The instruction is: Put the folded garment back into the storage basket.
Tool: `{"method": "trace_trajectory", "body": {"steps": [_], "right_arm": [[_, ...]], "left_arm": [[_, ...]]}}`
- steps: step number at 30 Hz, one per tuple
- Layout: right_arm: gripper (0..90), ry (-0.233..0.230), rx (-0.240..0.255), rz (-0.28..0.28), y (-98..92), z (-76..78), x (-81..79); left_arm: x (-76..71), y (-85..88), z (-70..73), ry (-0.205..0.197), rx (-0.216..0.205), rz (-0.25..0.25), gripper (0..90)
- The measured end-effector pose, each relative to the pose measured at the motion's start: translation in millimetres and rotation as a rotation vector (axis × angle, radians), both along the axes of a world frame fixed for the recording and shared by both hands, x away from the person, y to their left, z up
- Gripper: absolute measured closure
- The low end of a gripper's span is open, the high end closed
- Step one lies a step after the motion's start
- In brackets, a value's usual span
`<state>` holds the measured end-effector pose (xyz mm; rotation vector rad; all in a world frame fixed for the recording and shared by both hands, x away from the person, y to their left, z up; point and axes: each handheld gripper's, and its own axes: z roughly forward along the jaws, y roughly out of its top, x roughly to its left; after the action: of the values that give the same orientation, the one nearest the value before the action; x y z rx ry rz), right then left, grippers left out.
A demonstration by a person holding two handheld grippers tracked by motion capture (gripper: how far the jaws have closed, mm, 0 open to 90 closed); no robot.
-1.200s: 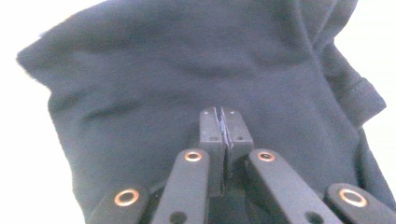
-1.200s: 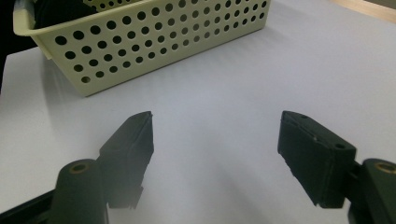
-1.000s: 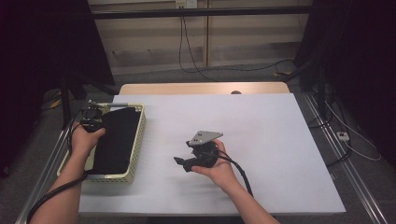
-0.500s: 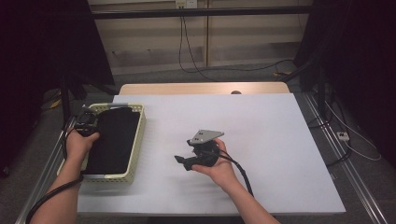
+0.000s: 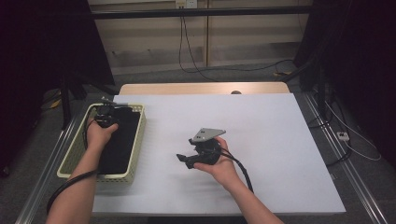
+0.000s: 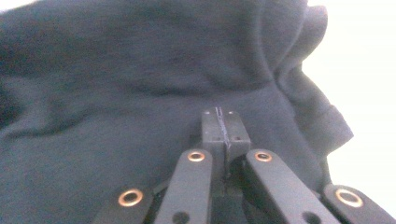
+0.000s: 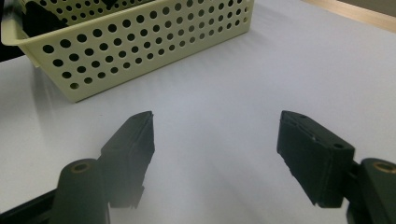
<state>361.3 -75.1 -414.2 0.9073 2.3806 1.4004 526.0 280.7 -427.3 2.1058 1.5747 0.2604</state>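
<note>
A dark cloth (image 5: 119, 140) lies folded inside the pale yellow perforated basket (image 5: 136, 148) at the table's left edge. My left gripper (image 5: 108, 113) hovers over the cloth's far end, held by a hand. In the left gripper view the gripper (image 6: 224, 129) is shut, its pads pressed together with no fabric seen between them, and the dark cloth (image 6: 140, 70) spreads just beyond. My right gripper (image 5: 183, 159) rests low over the white table, jaws wide open and empty. In the right gripper view the gripper (image 7: 215, 140) points toward the basket (image 7: 140, 51).
The white table (image 5: 266, 140) stretches bare to the right and front of the right hand. A wooden strip (image 5: 187, 88) runs along the far edge. Cables (image 5: 243, 175) trail from both grippers toward the person.
The left hand and gripper moved slightly left and back over the basket, and the cloth's raised far corner has settled flat. The right gripper stayed put.
</note>
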Motion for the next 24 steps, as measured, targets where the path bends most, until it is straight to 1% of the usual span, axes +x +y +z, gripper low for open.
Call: {"method": "trace_trajectory", "body": {"steps": [1,2,3,4,5,6,7,9,10,11,12,13,15,18,19,20,21,22,23,24], "right_arm": [[27.9,0.001,0.000,0.001,-0.3,-0.1,0.1],[27.8,0.002,0.000,0.001,-0.5,-0.3,0.3],[27.8,0.001,0.001,-0.001,-0.8,-0.4,0.4],[27.8,0.001,0.001,-0.002,-1.0,-0.4,0.5],[27.8,0.001,0.003,-0.001,-1.4,-0.3,0.6],[27.8,0.000,0.005,-0.004,-1.8,-0.1,0.5],[27.8,-0.001,0.005,-0.005,-2.3,0.1,0.3],[27.8,-0.001,0.004,-0.008,-4.1,0.7,-0.6],[27.8,0.000,0.003,-0.009,-5.6,1.2,-1.2],[27.8,0.001,0.003,-0.010,-7.4,1.7,-2.1],[27.8,0.000,0.002,-0.009,-9.6,2.1,-2.8],[27.8,0.003,-0.003,-0.011,-11.8,2.5,-3.6],[27.7,0.000,-0.012,-0.015,-17.3,3.5,-4.4],[27.6,0.000,-0.009,-0.031,-26.1,5.1,-6.1],[27.6,0.000,-0.011,-0.030,-29.1,5.4,-6.7],[27.6,0.001,-0.014,-0.030,-32.1,5.8,-7.7],[27.6,-0.003,-0.013,-0.036,-35.1,6.0,-8.6],[27.6,-0.004,-0.015,-0.041,-38.3,6.2,-9.6],[27.6,-0.004,-0.017,-0.043,-41.3,6.4,-10.5],[27.5,-0.004,-0.016,-0.051,-44.0,6.5,-11.6]], "left_arm": [[0.5,-1.2,0.3,0.005,0.007,-0.018,90.0],[0.0,-4.4,-0.6,0.001,-0.011,-0.016,90.0],[-0.5,-6.7,-0.4,0.013,-0.024,-0.031,90.0],[-1.2,-9.8,-0.3,0.011,-0.020,-0.046,90.0],[-1.7,-12.5,0.3,0.005,-0.003,-0.050,90.0],[-1.4,-12.8,1.3,0.005,0.003,-0.046,90.0],[-1.0,-12.2,1.3,0.010,-0.006,-0.040,90.0],[-0.1,-9.8,2.3,0.004,-0.010,-0.040,90.0],[0.1,-8.7,3.1,0.006,0.000,-0.046,88.8],[-0.1,-8.5,3.9,0.009,0.001,-0.043,87.6],[-0.4,-8.5,4.9,0.006,-0.005,-0.035,85.1],[-0.9,-7.8,6.4,0.002,0.003,-0.033,81.2],[-2.3,-6.7,9.8,0.014,0.002,-0.035,77.8],[-5.0,-6.4,15.6,0.020,0.017,-0.048,70.5],[-6.0,-7.8,17.1,0.016,0.008,-0.041,69.3],[-6.3,-8.1,19.6,0.017,0.009,-0.051,66.3],[-7.0,-8.8,21.9,0.013,0.002,-0.050,63.2],[-7.4,-9.4,24.3,0.008,0.005,-0.049,59.2],[-7.7,-10.2,26.8,0.008,0.010,-0.048,53.1],[-8.3,-11.1,28.6,0.006,0.010,-0.049,49.2]]}}
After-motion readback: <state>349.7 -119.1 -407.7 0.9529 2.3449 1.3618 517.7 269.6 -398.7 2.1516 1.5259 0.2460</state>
